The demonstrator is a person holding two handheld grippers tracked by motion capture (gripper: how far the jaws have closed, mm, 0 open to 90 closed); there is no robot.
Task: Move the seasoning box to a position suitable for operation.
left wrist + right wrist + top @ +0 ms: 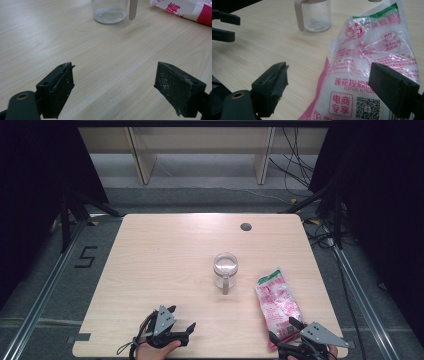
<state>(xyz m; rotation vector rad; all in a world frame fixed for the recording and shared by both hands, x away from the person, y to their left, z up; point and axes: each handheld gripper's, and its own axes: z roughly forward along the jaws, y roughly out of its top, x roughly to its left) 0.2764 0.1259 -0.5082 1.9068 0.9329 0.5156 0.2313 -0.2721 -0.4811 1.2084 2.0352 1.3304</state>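
Where the light wooden counter (165,265) lies under the high view, a clear glass jar with a beige handle (225,269) stands upright near its middle, the handle turned toward the person. A pink and white printed plastic bag of white granules (277,302) lies flat to the right of the jar, apart from it, its near end reaching the counter's front edge. The left hand-held gripper (179,319) rests at the front edge left of centre, its black jaws spread wide with nothing between them; in the left gripper view bare wood shows between the jaws. The right hand-held gripper (283,330) sits at the front right, jaws likewise wide apart and gripping nothing, one jaw above the bag's near end and the other above wood beside it.
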